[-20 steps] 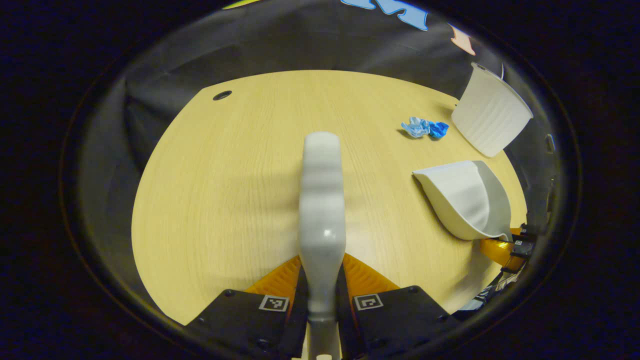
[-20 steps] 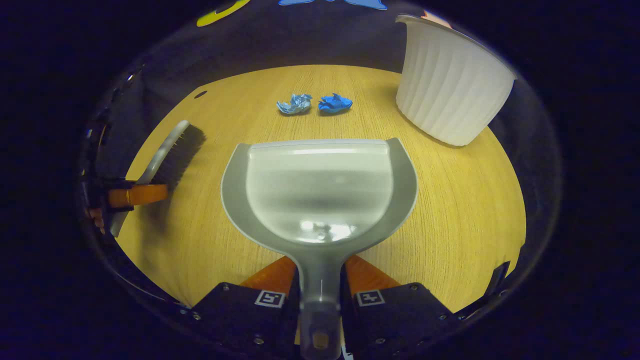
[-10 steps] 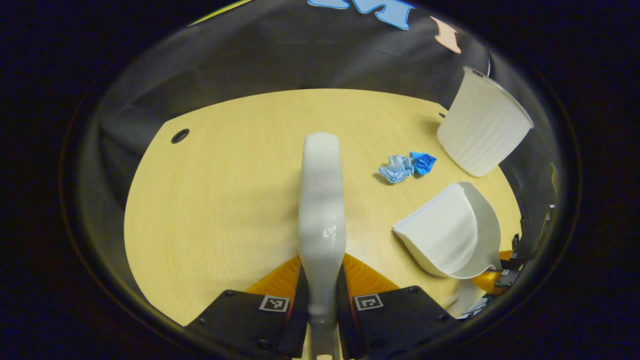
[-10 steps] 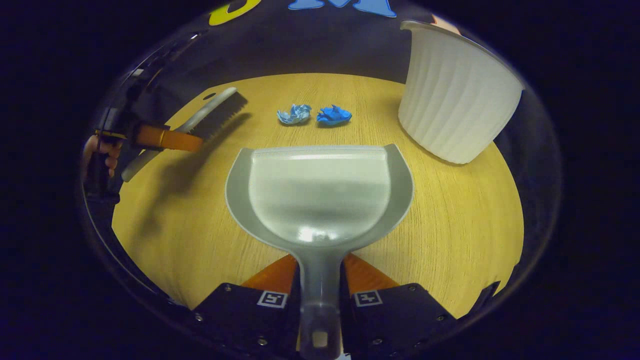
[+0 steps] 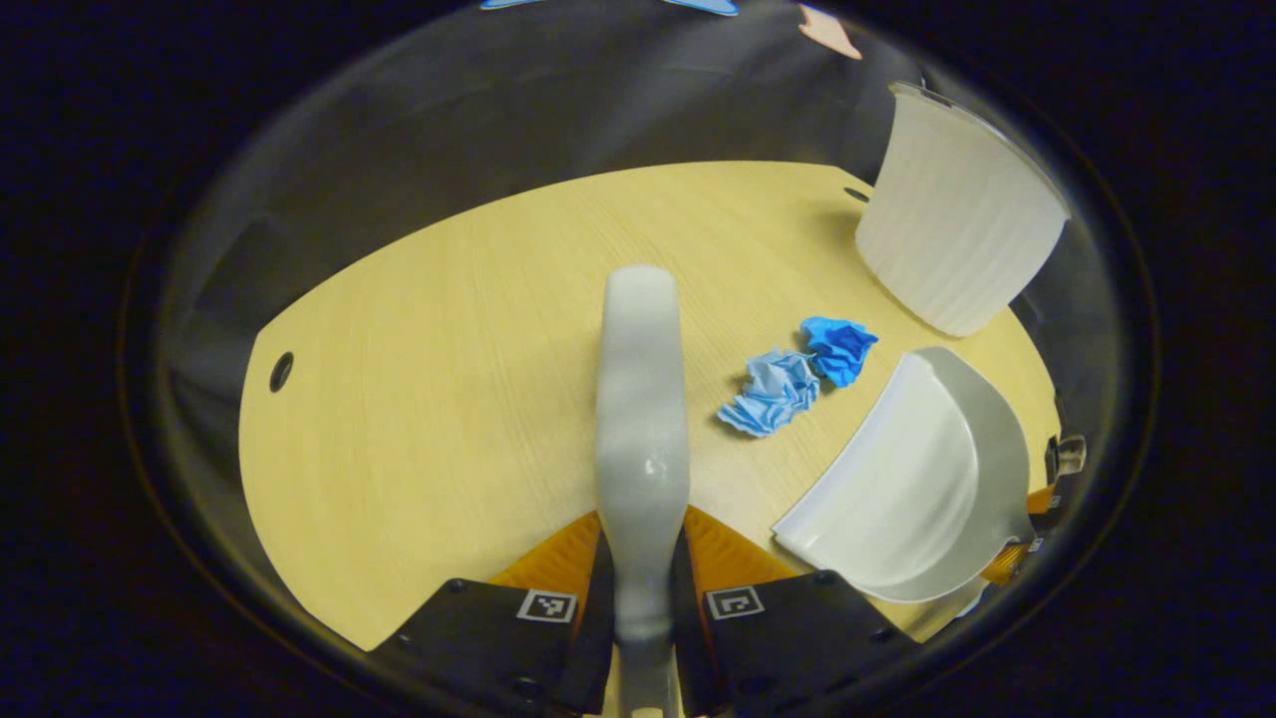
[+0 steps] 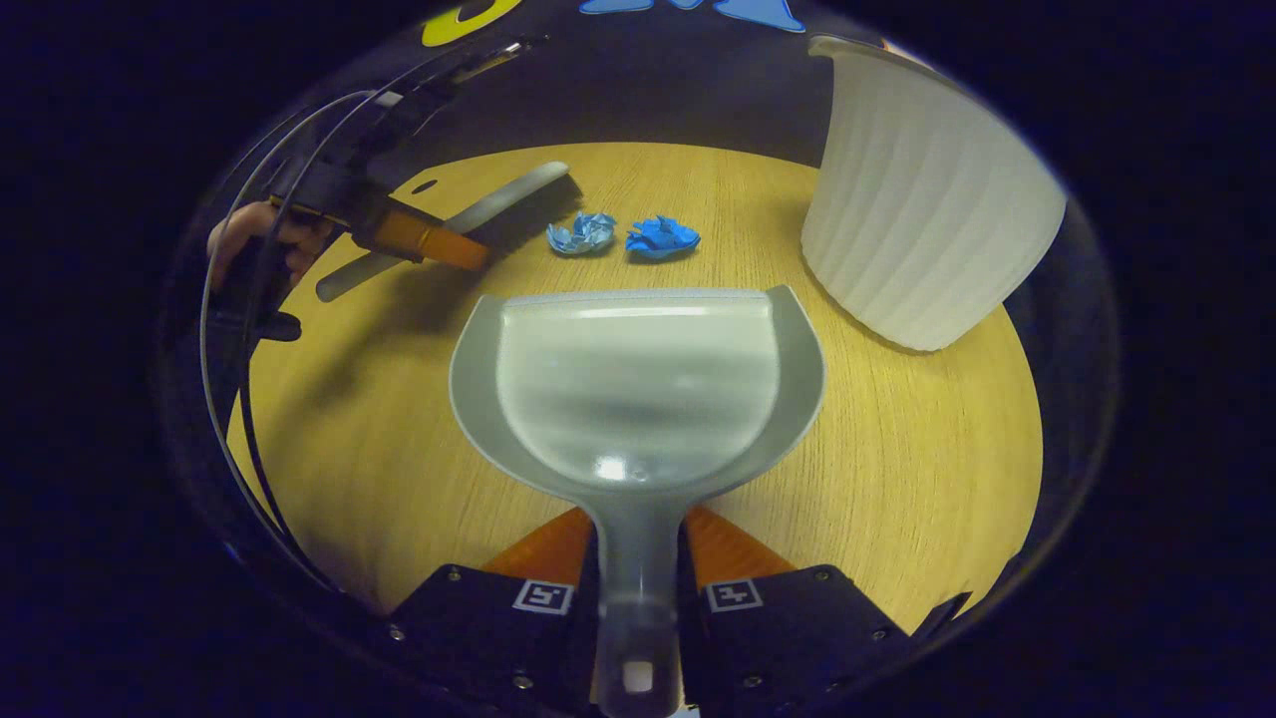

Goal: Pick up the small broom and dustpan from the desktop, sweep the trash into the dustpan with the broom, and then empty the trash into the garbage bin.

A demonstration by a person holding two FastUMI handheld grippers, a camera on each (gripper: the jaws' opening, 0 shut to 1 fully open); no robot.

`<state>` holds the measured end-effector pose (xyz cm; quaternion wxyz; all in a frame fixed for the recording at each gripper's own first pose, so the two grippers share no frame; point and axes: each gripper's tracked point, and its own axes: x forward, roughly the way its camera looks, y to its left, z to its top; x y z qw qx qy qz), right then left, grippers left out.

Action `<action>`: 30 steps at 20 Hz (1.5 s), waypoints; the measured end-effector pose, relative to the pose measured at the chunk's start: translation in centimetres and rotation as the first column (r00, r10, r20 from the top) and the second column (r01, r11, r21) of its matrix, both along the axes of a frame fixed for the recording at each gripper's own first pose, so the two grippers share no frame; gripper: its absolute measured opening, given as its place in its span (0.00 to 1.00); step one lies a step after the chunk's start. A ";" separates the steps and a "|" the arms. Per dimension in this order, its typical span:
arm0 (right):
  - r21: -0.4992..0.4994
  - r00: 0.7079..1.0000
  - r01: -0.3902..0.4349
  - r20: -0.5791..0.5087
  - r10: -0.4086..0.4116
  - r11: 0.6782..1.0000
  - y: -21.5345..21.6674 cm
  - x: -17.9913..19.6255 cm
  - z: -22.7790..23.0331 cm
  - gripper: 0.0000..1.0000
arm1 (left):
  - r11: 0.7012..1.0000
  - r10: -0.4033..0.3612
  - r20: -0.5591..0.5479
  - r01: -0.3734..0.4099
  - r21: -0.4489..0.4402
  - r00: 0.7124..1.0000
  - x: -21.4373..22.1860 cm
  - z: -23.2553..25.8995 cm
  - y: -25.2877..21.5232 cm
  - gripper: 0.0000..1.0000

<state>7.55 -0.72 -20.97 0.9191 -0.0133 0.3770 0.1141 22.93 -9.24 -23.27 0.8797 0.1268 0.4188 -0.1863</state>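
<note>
two crumpled blue scraps (image 6: 623, 234) lie on the worktop (image 6: 927, 449) just beyond the dustpan (image 6: 638, 384), whose lip faces them to catch. the right gripper (image 6: 638, 588) clamps its handle; the left gripper (image 5: 640, 598) clamps the broom (image 5: 640, 399), beside the scraps. the bin (image 6: 922, 199) stands near the dustpan.

Counted on the pale wooden tabletop (image 6: 897, 449) are two crumpled blue paper scraps (image 6: 583, 232) (image 6: 662, 236) at upper centre, one grey plastic dustpan (image 6: 638, 384) in the middle, one grey-backed black-bristled brush (image 6: 498, 204) upper left, and one white ribbed plastic bin (image 6: 922, 209) upper right.
</note>
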 end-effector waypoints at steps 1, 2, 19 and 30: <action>0.001 1.000 -0.006 -0.004 0.006 1.000 -0.1 0.1 0.0 0.34 | 0.999 -0.035 0.004 0.035 0.003 0.999 0.5 0.1 -0.8 0.31; 0.001 1.000 -0.011 -0.006 0.011 1.000 -0.2 0.1 0.0 0.34 | 0.997 -0.078 0.009 0.078 0.015 0.997 1.0 0.1 -1.5 0.33; 0.038 1.000 0.013 -0.012 -0.012 0.999 -1.6 0.7 -0.1 0.34 | 0.803 -0.595 -0.073 0.596 -0.013 0.800 -3.4 1.7 -14.3 0.35; 0.127 0.998 0.054 0.008 -0.055 0.990 -1.4 4.6 0.8 0.34 | 0.825 -0.564 -0.096 0.555 -0.103 0.820 -12.0 3.6 -14.8 0.35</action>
